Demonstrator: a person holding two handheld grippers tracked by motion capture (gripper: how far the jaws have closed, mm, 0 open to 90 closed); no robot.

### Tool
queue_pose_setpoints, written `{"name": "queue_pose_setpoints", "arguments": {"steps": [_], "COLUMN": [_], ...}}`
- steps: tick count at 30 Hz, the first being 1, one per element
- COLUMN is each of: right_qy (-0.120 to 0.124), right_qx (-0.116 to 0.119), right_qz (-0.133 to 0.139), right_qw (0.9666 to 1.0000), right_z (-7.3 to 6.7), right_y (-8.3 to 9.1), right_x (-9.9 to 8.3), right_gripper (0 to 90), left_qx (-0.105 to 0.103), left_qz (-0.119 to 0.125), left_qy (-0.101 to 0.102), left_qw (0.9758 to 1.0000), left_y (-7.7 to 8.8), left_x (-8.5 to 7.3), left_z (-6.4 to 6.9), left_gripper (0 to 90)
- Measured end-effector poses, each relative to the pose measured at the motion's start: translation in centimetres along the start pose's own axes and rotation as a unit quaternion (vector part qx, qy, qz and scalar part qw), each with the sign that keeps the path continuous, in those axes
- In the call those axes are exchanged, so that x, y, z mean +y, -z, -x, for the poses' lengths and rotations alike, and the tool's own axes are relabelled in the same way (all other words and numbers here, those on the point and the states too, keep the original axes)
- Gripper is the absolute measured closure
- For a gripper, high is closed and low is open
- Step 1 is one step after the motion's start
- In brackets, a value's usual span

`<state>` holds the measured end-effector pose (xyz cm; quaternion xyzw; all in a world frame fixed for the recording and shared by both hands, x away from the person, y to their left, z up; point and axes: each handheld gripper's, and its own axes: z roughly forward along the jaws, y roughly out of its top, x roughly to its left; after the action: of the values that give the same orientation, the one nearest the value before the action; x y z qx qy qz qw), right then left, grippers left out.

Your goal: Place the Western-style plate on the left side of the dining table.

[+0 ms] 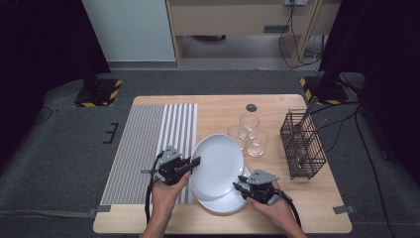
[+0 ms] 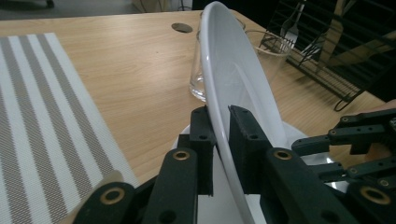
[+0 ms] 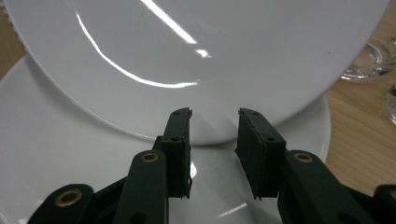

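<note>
Two white plates lie near the table's front. The upper plate (image 1: 218,159) (image 2: 233,70) (image 3: 196,46) is tilted up off the lower plate (image 1: 225,203) (image 3: 51,154), which lies flat on the wood. My left gripper (image 1: 195,161) (image 2: 219,116) is shut on the upper plate's left rim, one jaw on each face. At the plates' right front my right gripper (image 1: 238,185) (image 3: 214,119) stands open just above the lower plate. The upper plate's rim hangs just beyond its tips, with nothing between its jaws. In the left gripper view the right gripper (image 2: 355,140) sits at the far right.
A striped placemat (image 1: 148,148) covers the table's left part. Three clear glasses (image 1: 249,125) stand close behind the plates. A black wire basket (image 1: 303,146) with cutlery is at the right. A round cable hole (image 1: 251,107) is near the far edge.
</note>
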<state>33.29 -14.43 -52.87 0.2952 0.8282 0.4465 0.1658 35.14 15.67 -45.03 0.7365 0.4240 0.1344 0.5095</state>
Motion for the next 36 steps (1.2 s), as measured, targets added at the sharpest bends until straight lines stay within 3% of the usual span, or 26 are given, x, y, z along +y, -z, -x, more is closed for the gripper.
{"name": "queue_pose_setpoints", "arguments": {"steps": [3,11,23,36], "right_qy": [-0.004,-0.005,-0.004,0.005], "right_qx": [-0.003,-0.004,-0.015,-0.024], "right_qz": [0.01,0.022,0.039,0.029], "right_qw": [0.9999,0.9997,0.9991,0.9993], "right_z": [0.0,0.1,0.5,0.3], "right_y": [0.4,1.1,2.2,1.7], "right_x": [0.1,0.2,0.4,0.3], "right_gripper": [62.9,62.7,62.9,60.9], "left_qx": [-0.019,-0.026,-0.006,-0.001], "left_qz": [0.001,0.002,-0.011,-0.01], "left_qy": [0.013,0.01,-0.022,-0.017], "left_qw": [0.9997,0.9996,0.9997,0.9998], "left_y": [-0.4,-0.9,-0.8,-0.7], "left_x": [0.8,1.8,3.5,3.4], "left_z": [0.1,0.9,1.9,1.7], "left_gripper": [83.1,85.0,85.3,85.3]}}
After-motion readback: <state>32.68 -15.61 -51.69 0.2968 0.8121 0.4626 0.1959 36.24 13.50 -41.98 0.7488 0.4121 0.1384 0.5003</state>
